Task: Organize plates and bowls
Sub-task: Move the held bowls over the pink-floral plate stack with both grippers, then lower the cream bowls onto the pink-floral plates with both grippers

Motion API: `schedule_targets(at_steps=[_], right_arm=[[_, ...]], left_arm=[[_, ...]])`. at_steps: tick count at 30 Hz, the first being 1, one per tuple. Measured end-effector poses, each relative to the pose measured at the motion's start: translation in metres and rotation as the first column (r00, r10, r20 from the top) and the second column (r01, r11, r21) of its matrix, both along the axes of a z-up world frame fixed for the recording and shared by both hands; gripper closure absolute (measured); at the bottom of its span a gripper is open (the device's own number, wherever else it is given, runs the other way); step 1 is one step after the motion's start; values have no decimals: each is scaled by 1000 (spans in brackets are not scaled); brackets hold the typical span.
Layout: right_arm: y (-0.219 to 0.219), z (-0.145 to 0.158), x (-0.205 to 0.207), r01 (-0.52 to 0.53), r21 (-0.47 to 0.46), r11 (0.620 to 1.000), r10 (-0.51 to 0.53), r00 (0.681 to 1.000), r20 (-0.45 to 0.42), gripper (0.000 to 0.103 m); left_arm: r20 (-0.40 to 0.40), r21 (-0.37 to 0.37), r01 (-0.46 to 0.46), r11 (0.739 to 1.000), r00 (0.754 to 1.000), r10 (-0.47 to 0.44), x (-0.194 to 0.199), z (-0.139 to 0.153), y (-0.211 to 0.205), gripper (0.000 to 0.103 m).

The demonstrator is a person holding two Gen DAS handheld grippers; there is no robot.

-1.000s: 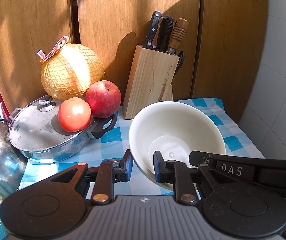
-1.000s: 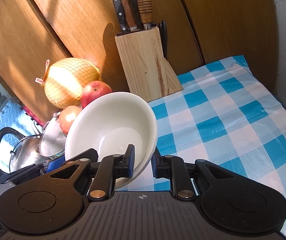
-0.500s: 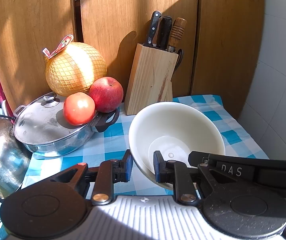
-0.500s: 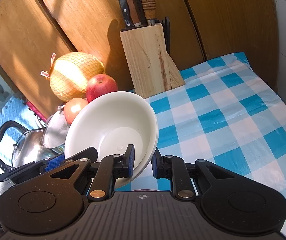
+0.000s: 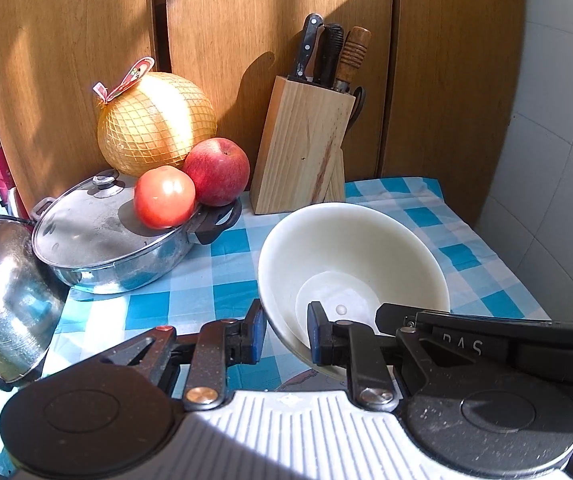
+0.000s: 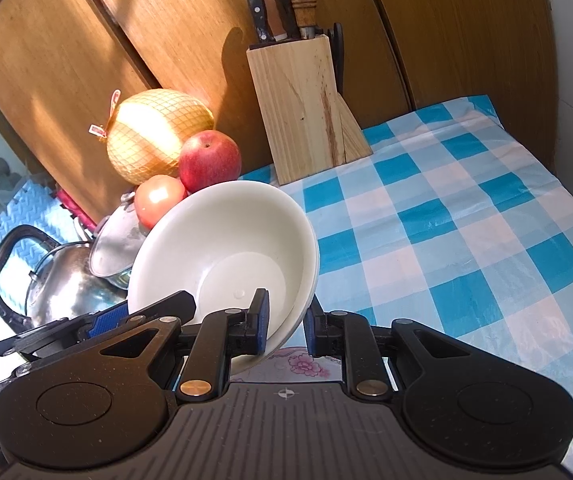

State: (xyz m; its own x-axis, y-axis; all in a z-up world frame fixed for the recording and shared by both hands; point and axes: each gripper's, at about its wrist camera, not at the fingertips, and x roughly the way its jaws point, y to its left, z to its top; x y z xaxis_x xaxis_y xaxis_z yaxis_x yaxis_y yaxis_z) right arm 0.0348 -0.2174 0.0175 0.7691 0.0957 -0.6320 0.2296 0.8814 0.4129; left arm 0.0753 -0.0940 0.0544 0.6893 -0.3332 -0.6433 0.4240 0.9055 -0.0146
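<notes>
A cream bowl (image 5: 350, 248) hangs tilted just above the blue checked tablecloth (image 5: 222, 280), held from two sides. My left gripper (image 5: 286, 334) is shut on its near-left rim, one blue pad outside and one inside. My right gripper (image 6: 286, 322) is shut on the near-right rim of the same bowl (image 6: 214, 248). In the left wrist view the right gripper's finger (image 5: 398, 316) reaches in from the right. In the right wrist view the left gripper's blue pad (image 6: 110, 318) shows at the bowl's left. A flowered surface (image 6: 298, 364) lies under the bowl, mostly hidden.
A lidded steel pot (image 5: 98, 240) carries a tomato (image 5: 164, 196) and an apple (image 5: 216, 172), with a netted pomelo (image 5: 156, 124) behind. A steel kettle (image 5: 2, 300) stands at far left. A wooden knife block (image 5: 302, 148) leans against wood panels. A tiled wall (image 5: 558, 120) closes the right.
Both grippers have carried the bowl a short way across the table, so the fruit, pot and knife block sit a little further right in both views. Both grips look unchanged.
</notes>
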Motion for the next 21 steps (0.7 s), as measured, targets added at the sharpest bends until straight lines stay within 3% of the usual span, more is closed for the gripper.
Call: schedule_targets(at_steps=[21], right_arm=[[16,-15,-26,-13,-12,1000,13,999,-38,77]], left_arm=[[-25,35,24,999,999,-23,-28,-15,10,89]])
